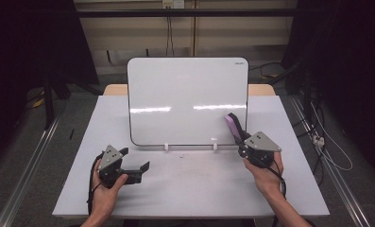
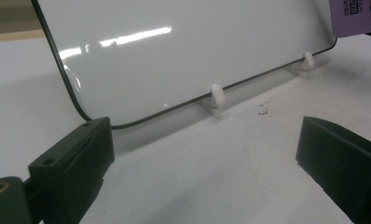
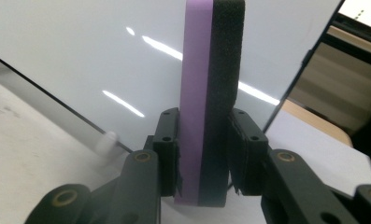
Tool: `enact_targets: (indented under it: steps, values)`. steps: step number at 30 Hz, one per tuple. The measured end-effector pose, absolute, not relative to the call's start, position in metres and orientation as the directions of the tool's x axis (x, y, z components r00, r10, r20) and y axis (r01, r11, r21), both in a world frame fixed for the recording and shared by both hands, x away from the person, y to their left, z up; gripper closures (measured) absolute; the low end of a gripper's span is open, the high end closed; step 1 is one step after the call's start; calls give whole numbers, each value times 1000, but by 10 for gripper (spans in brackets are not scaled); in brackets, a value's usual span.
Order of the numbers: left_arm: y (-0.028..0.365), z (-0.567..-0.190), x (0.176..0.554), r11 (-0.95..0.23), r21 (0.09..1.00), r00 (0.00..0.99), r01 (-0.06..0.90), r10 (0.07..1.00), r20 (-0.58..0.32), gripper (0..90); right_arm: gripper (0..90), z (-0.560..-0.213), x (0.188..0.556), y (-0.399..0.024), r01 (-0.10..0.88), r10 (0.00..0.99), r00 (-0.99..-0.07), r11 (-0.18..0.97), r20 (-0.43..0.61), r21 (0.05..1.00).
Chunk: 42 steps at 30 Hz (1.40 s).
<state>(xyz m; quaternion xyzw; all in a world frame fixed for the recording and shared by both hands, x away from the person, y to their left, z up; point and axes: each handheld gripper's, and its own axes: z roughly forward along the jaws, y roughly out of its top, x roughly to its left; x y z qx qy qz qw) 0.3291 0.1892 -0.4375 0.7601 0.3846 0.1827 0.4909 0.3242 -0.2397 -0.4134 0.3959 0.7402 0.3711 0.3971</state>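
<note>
Hiding behind tool (image 3: 204, 154), eraser (image 3: 211, 93) base.

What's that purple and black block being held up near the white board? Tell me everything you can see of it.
The purple-backed block with a black foam face looks like a whiteboard eraser: a smooth purple layer, with a printed label on it in the left gripper view, bonded to thick, dark, spongy foam. The right tongs clamp it by its two broad sides, lower end between the pads, the rest sticking out beyond them. It is held by the lower right corner of the blank, glossy white board; whether it touches the board is unclear.
</note>
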Motion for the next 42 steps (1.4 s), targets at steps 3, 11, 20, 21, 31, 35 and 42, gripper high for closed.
enact_targets:
  steps: [3,11,20,21,31,35,42]
  values:
    - [190,-438,330,-218,886,634,408,766,-104,46,677,-414,326,-237,301,873,-354,445,-335,843]
    - [191,-437,331,-227,888,635,399,767,-89,46,677,-420,335,-226,299,845,-355,508,-400,807]
    - [190,-437,330,-236,890,631,389,772,-71,46,670,-422,337,-222,305,844,-354,512,-403,803]
    - [190,-437,330,-235,891,631,389,773,-71,46,667,-422,337,-222,305,846,-354,506,-398,807]
    - [194,-436,331,-227,894,626,386,776,-73,47,514,-421,336,-235,345,900,-386,346,-204,873]
    - [193,-436,331,-229,895,626,383,777,-69,50,297,-421,331,-242,371,917,-388,248,-93,895]
    - [192,-436,331,-231,894,627,383,776,-68,50,111,-421,320,-257,384,922,-387,164,-3,908]
